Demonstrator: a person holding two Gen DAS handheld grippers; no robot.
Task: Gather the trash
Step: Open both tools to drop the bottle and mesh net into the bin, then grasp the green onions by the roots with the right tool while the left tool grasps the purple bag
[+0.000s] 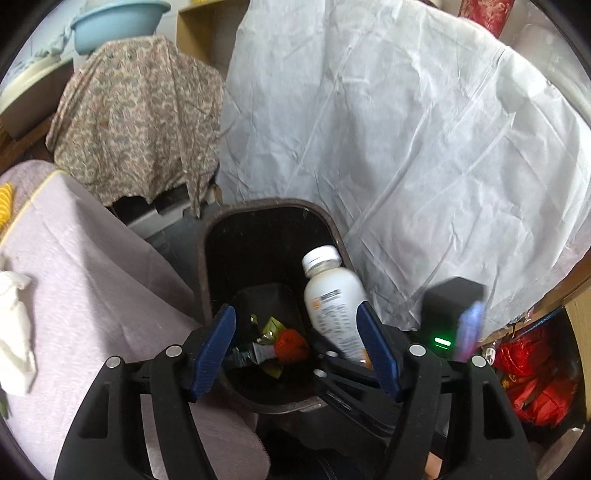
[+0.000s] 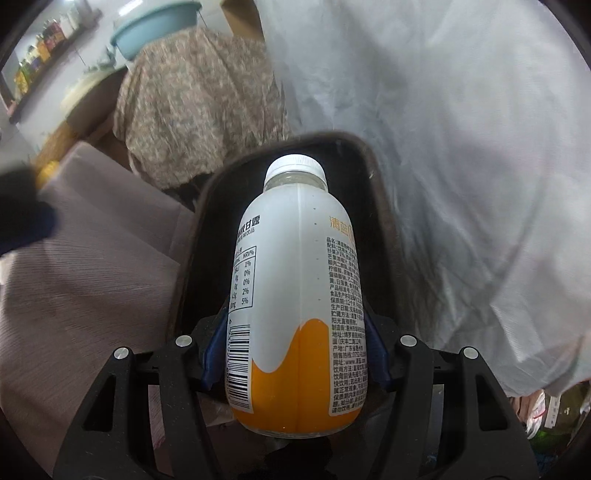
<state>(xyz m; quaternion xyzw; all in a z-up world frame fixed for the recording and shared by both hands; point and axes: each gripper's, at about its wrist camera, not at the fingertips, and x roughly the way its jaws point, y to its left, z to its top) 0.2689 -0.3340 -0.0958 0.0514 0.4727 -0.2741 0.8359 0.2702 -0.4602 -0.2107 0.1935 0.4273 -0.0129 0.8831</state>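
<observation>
A dark brown trash bin (image 1: 207, 258) stands on the floor; inside lie wrappers and an orange-red piece (image 1: 290, 345). My left gripper (image 1: 299, 350) is open and empty just above the bin's near rim. My right gripper (image 2: 295, 347) is shut on a white and orange drink bottle (image 2: 295, 280) with a white cap, held over the bin's opening (image 2: 376, 206). The bottle also shows in the left wrist view (image 1: 334, 306), with the right gripper's body (image 1: 454, 306) beside it.
A pinkish cloth-covered surface (image 1: 85, 280) with a crumpled white tissue (image 1: 14, 325) lies left of the bin. A large white sheet (image 1: 406, 147) hangs behind and to the right. A patterned cloth (image 1: 136, 118), a blue basin (image 1: 118, 22) and red packaging (image 1: 532, 376) are around.
</observation>
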